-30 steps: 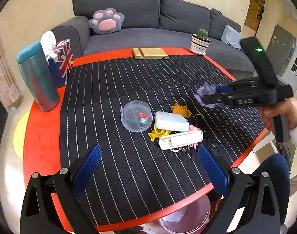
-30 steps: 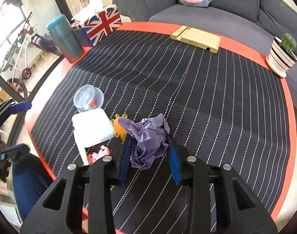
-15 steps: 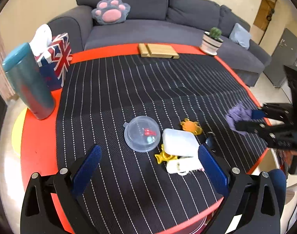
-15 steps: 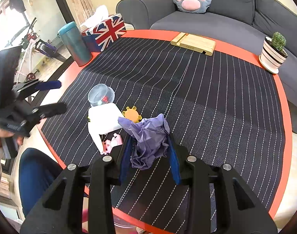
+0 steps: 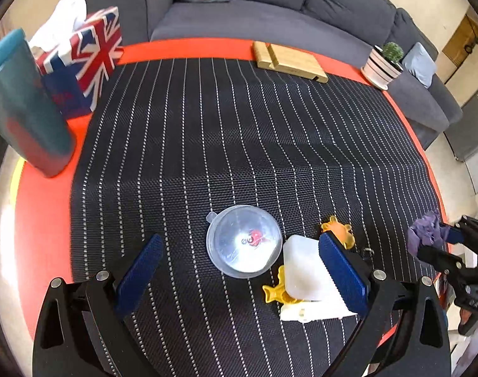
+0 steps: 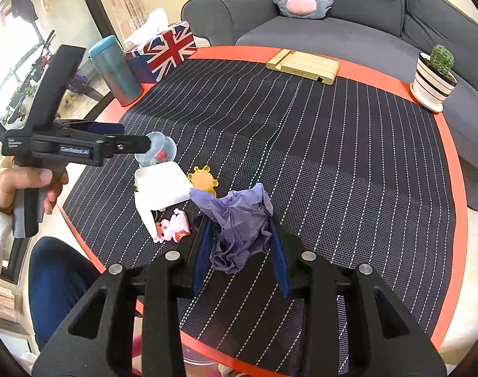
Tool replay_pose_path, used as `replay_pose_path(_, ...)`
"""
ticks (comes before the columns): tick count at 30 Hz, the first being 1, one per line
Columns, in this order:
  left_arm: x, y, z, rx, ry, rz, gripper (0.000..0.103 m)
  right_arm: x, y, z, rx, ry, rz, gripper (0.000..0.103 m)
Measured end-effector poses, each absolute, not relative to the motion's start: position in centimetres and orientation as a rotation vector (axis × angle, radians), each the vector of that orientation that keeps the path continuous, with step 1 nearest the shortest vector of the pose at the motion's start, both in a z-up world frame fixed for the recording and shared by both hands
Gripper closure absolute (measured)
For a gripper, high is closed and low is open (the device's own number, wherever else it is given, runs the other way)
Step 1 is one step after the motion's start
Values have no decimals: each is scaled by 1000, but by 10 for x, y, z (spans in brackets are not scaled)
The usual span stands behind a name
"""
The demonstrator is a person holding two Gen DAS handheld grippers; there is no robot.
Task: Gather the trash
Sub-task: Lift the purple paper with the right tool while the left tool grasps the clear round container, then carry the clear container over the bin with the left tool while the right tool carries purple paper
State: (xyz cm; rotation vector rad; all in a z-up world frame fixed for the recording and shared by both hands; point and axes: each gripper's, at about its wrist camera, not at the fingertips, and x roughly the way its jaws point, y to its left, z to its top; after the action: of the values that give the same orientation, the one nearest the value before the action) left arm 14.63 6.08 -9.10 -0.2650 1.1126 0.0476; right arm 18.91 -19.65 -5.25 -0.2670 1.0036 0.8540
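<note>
A grey sofa curves behind the round red table, most of which lies under a black pinstriped mat. Along the rim, seen from the left wrist view, a teal tumbler stands at nine o'clock, a Union Jack tissue box at ten, a wooden stand at twelve and a small potted cactus at two. Nearer the person sits a small heap: a clear dome lid, a white box just beside it at three o'clock, with yellow toys touching the box. The left gripper hovers over this heap with its fingers spread wide and nothing between them. The right gripper is clamped on a crumpled purple tissue, held above the near edge of the mat, the wad rising out of the pads toward twelve o'clock. Below that gripper, at about six o'clock past the table edge, a pale round rim shows, seemingly a bin, though too little is visible to be sure. If so, the drop lies straight down and toward the person, and the right hand alone is placed for it; the wad has no clear long axis to mind.
</note>
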Motion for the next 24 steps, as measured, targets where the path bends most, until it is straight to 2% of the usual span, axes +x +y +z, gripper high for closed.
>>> replay_pose_path(7, 153, 60, -103, -286, 1134, 56, 8, 191, -199, -54, -261, 1006, 847, 67)
replay_pose_path(9, 154, 61, -106, -295, 1141, 56, 19, 191, -199, -55, -259, 1008, 848, 67)
replay_pose_path(13, 155, 62, -112, -311, 1153, 41, 33, 191, -198, -57, -256, 1010, 850, 67)
replay_pose_path(15, 155, 60, -113, -311, 1154, 32, 44, 191, -198, -57, -256, 1010, 850, 67)
replay_pose_path(24, 149, 62, -109, -284, 1092, 24, 46, 191, -197, -56, -253, 1003, 842, 68)
